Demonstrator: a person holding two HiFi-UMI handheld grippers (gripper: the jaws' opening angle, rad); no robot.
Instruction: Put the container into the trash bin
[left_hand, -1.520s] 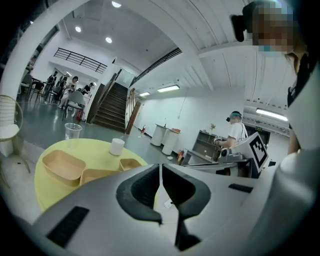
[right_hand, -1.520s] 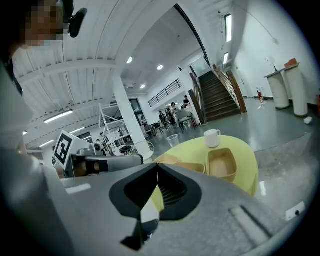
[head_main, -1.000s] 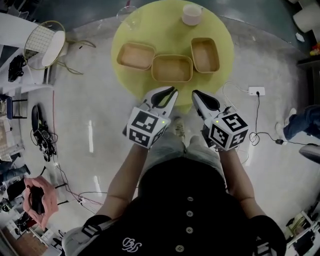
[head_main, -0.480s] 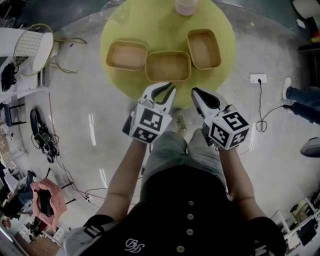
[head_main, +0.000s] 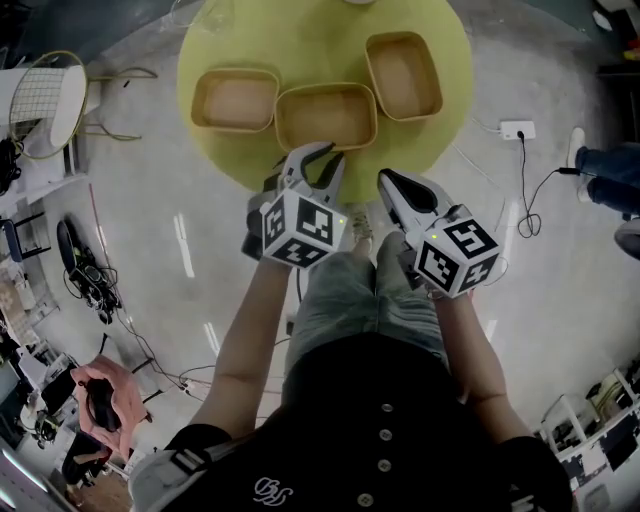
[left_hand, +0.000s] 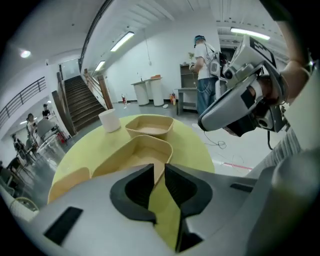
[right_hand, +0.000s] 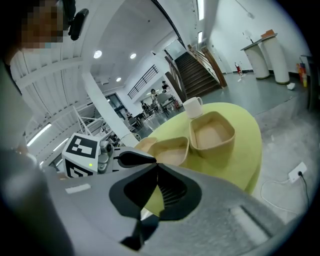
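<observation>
**Both grippers sink toward the table, containers still untouched**

Compared with a second ago, both hands have come lower and closer to the round yellow table (head_main: 200, 40). The left gripper (head_main: 328, 156) has rolled, so its marker cube shows a different face. Its fingertips now sit over the near rim of the middle container (head_main: 327, 115), where earlier they stopped short of the table edge. Its fingers stand a narrow slit apart with only bare tabletop showing between them.

The right gripper (head_main: 383, 176) has its tips pressed together and carries nothing.

The left container (head_main: 235, 98) lies beyond and left of the left fingers. The right container (head_main: 403, 75) lies ahead of the right fingers. A white cup (left_hand: 109, 120) stands past all three.

Far left of the left fingers a wire basket (head_main: 35, 95) stands on the floor, possibly the bin, though the edge distortion makes that unsure.
</observation>
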